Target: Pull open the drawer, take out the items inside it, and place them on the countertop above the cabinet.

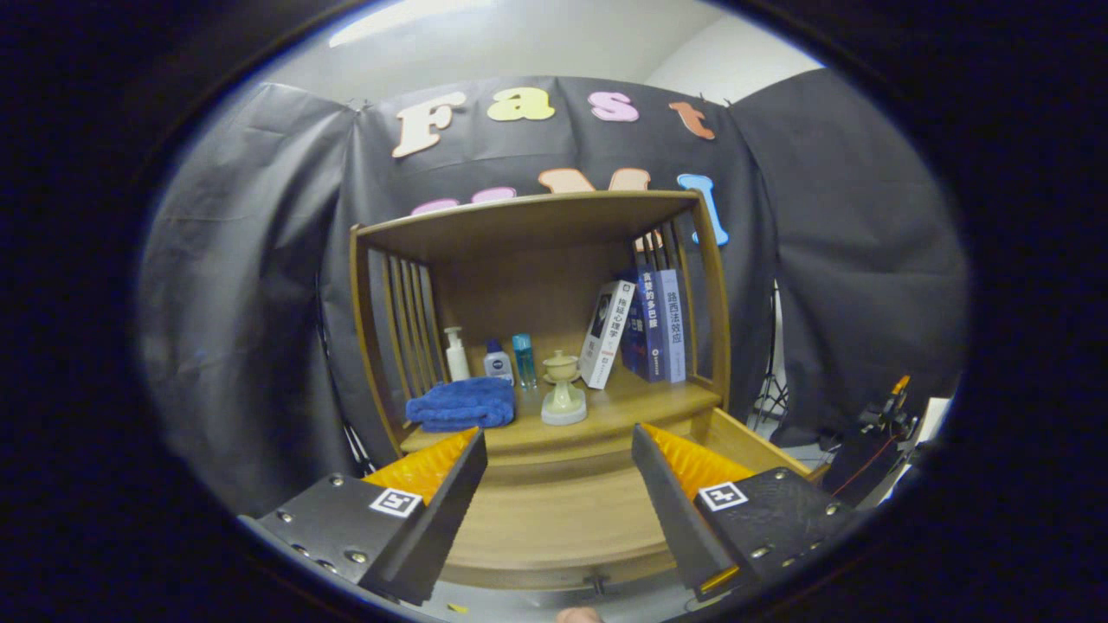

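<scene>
While the tool (558, 450) stands wide open, holding nothing, we note the cabinet (554, 510) tabletop (623, 407) beyond its fingers.

My gripper (558, 472) stands with its fingers spread wide, nothing between them. Between and just beyond them lies the pulled-out drawer (563, 519), its wooden interior bare where visible. Above it, the countertop (640, 402) carries a folded blue towel (461, 403), a white pump bottle (455, 353), two small bottles, a pale ceramic cup on a stand (563, 394), and three leaning books (645, 329) toward the cabinet's slatted side.
</scene>
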Available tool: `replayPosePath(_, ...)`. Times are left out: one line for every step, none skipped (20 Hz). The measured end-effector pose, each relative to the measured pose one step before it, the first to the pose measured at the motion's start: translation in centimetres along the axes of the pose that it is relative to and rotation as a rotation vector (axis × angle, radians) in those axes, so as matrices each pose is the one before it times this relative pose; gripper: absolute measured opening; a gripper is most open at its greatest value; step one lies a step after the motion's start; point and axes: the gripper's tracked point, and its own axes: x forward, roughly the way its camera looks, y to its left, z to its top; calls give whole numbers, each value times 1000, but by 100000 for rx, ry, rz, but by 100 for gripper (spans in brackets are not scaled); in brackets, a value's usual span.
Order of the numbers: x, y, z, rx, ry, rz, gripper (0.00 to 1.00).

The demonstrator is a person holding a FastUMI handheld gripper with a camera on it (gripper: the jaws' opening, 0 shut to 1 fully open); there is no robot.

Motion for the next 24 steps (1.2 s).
replayPosePath(-749, -341, -897, -2770, -732, 103, 100)
replayPosePath(-678, -107, -1341, -1772, -142, 153, 100)
replayPosePath(-499, -26, -972, -403, -1215, 683, 100)
replayPosePath(-481, -50, -1141, -113, -744, 649, 100)
replayPosePath(-305, -10, -1452, -1143, 817, 537, 100)
replayPosePath(-316, -49, -1836, -1317, 2365, 461, 100)
replayPosePath(-204, 62, -1345, -254, 1691, 210, 100)
replayPosePath(-173, 87, -1078, -26, 1501, 431, 100)
replayPosePath(-117, -136, -1096, 316, 1451, -405, 100)
replayPosePath(10, -223, -1104, 218, 1318, -325, 100)
replayPosePath(-4, -155, -984, 443, 896, -479, 100)
replayPosePath(24, 0, -827, -191, 546, -32, 100)
replayPosePath(50, 80, -827, -1185, 782, 276, 100)
replayPosePath(237, -25, -795, -2373, 433, 33, 100)
replayPosePath(229, 45, -733, -2352, 580, 413, 100)
replayPosePath(363, 2, -739, -1003, 993, 138, 100)
replayPosePath(393, -48, -649, 457, 1030, -22, 100)
replayPosePath(506, -198, -409, 800, 505, -420, 100)
replayPosePath(547, -300, -280, 343, 74, -661, 100)
replayPosePath(533, -358, -268, -111, 161, -908, 100)
replayPosePath(551, -103, -216, -528, -96, 265, 100)
replayPosePath(-563, 559, -153, 259, -1139, 4064, 100)
replayPosePath(-28, 248, 127, -1301, -2219, 179, 99)
replayPosePath(583, 34, -197, -1303, -682, 31, 99)
